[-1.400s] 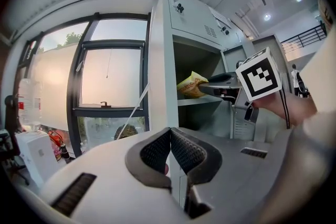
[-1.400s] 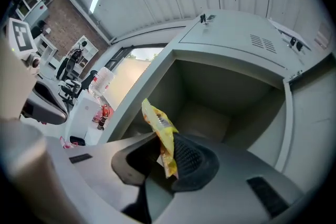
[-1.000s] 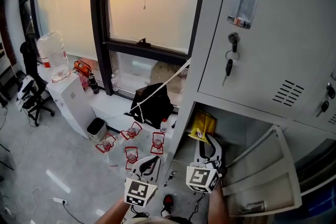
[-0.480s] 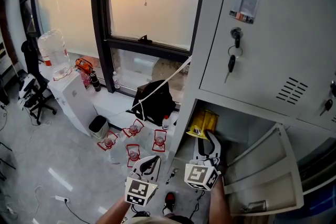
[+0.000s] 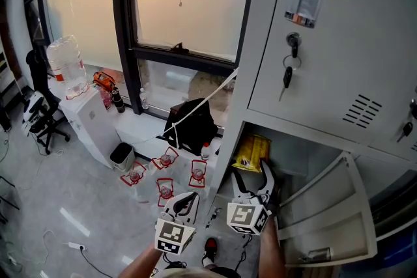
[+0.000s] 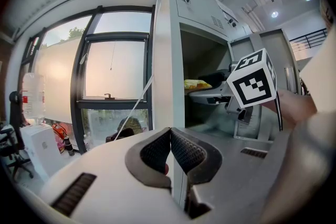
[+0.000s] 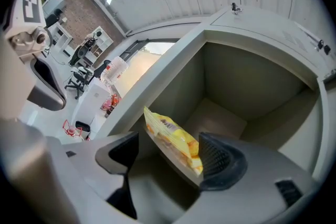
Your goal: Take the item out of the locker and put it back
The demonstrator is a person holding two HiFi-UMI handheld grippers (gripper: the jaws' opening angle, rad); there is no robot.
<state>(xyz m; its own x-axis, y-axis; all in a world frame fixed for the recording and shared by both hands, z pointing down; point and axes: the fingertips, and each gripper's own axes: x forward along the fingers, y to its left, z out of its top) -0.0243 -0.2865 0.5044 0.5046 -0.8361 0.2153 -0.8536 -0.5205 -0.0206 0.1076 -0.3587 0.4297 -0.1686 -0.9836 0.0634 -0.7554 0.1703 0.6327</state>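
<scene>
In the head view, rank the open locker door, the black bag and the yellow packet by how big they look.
1. open locker door, clearly largest
2. black bag
3. yellow packet, smallest

The head view looks steeply down the locker point(image 5: 326, 62) front. The right gripper view peers closely into its open compartment point(image 7: 226, 86); the left gripper view, farther back, shares that compartment.

Glossy yellow plastic packet point(image 7: 173, 141), matt grey metal locker point(image 5: 339, 42)
</scene>
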